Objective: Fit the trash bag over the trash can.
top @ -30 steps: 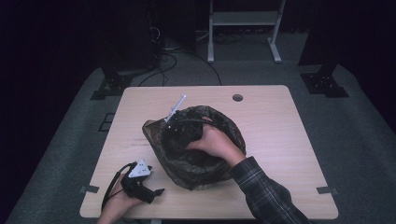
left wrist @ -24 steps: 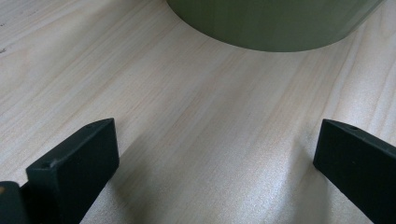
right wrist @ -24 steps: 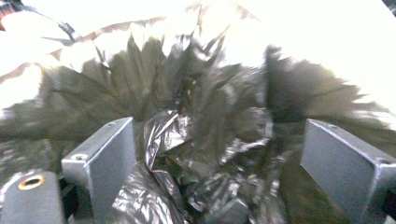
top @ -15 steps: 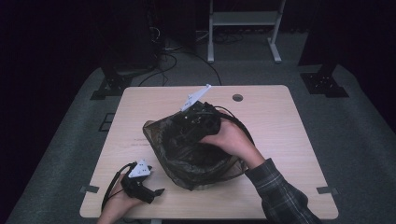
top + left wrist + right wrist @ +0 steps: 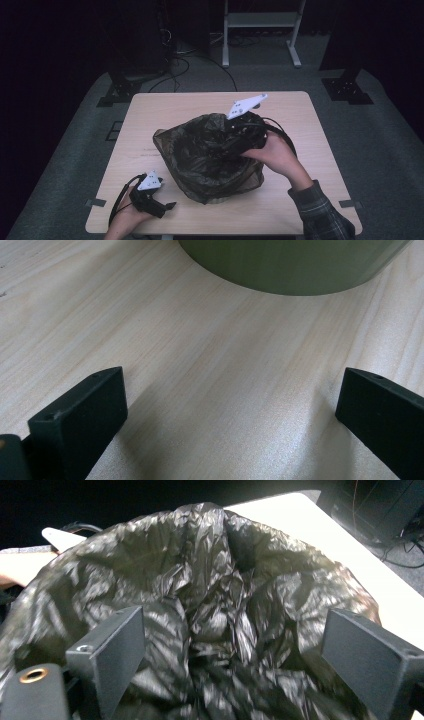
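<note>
The bench [image 5: 150, 120] carried a bin lined with a crumpled black bag [image 5: 210, 155] near its middle — the bin's green wall [image 5: 295, 265] showed just ahead of my left gripper [image 5: 162, 205]. That gripper lay low at the near left corner, its fingers [image 5: 85, 415] spread wide with only bare wood between them. My right gripper [image 5: 235, 665] sat at the bag's far right rim, fingers [image 5: 110, 650] wide apart — holding nothing, the liner beneath them.
</note>
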